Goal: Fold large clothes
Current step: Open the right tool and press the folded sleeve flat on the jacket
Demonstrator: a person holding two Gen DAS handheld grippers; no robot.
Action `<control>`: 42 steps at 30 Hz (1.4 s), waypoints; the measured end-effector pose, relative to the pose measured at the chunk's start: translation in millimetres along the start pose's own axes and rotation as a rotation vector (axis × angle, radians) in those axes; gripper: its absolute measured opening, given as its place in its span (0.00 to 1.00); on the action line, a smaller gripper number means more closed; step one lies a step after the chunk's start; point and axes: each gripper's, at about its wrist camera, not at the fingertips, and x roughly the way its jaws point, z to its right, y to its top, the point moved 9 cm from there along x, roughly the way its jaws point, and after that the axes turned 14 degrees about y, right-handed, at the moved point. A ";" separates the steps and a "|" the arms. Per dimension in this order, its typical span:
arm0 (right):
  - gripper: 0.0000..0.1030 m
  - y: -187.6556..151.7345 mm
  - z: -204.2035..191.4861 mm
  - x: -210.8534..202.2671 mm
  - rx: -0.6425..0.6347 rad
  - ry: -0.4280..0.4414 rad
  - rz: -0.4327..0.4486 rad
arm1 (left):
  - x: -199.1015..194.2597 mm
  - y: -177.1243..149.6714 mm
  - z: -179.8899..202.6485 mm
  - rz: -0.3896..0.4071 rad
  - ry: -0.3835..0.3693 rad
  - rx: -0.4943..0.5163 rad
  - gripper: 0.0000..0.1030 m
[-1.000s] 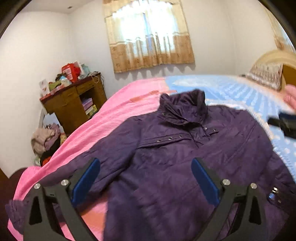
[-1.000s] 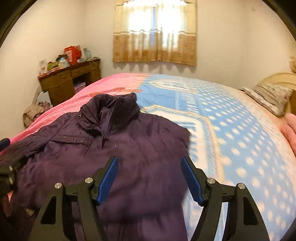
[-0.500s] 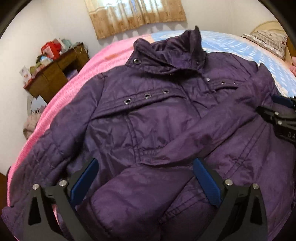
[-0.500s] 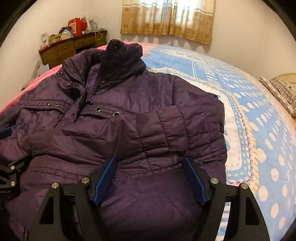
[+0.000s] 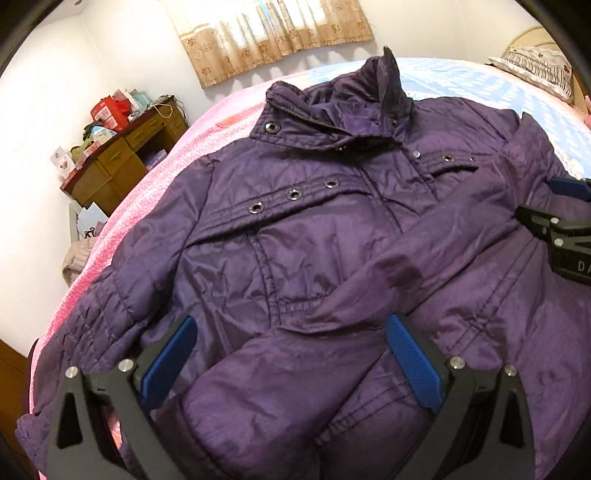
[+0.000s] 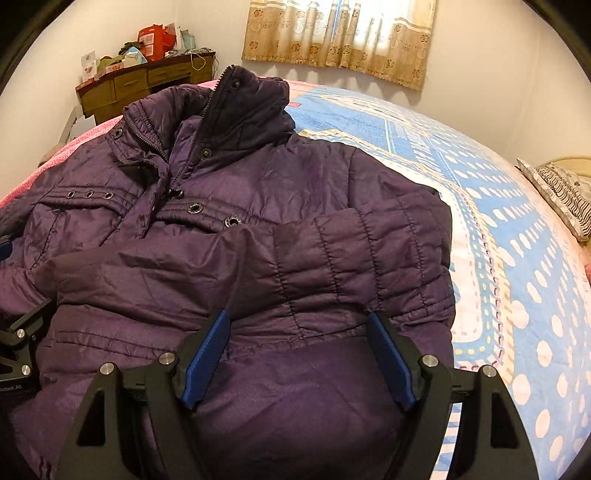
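Two views, left wrist first. Shows a purple quilted jacket spread face up on the bed, collar toward the curtain, part on the pink cover and part on the blue one. One sleeve folded across the chest, cuff end near the waist seam. Other sleeve lying along the side of the body, on the pink cover. Left gripper low over the hem, blue pads wide apart, a thick roll of hem fabric between them, not pinched. Right gripper at the right edge of the picture, over the far side of the jacket; only a part visible here. Wooden desk with clutter by the wall, pillow at the far corner of the bed.

Right wrist next. Same jacket seen from the other side, zip half open under the standing collar. Folded sleeve crossing just ahead of the right gripper. Pads spread wide, hem fabric lying between, nothing clamped. Blue dotted cover bare to the right of the jacket. A part of the left gripper at the left edge, resting against the jacket.
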 end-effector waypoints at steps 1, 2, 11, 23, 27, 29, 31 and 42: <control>0.75 0.0 0.1 -0.1 0.000 -0.001 0.000 | -0.2 -0.3 0.1 0.000 -0.001 0.000 1.00; 0.75 -0.1 0.4 -0.2 -0.002 -0.003 -0.001 | -0.3 -0.4 0.1 0.000 -0.001 -0.001 1.00; 0.75 1.2 -0.8 1.9 -0.004 -0.004 0.000 | 2.8 2.3 -1.5 -0.006 -0.005 -0.004 1.00; 0.76 14.4 -54.5 -60.6 -0.117 0.040 0.115 | 3.7 3.0 -3.5 -0.008 -0.013 -0.015 1.00; 0.76 -10.0 -69.3 -31.3 -0.231 0.053 -0.020 | 3.7 3.1 -3.5 -0.010 -0.016 -0.018 1.00; 0.77 -20.1 -61.8 -17.6 -0.190 0.114 -0.034 | 3.7 3.4 -3.2 -0.010 -0.016 -0.018 1.00; 0.78 -20.8 -53.4 -14.1 -0.126 0.177 -0.037 | 3.6 3.5 -3.1 -0.009 -0.013 -0.017 1.00; 0.80 -24.8 -51.0 -6.0 -0.090 0.222 -0.054 | 3.3 3.0 -2.7 -0.009 -0.006 -0.014 1.00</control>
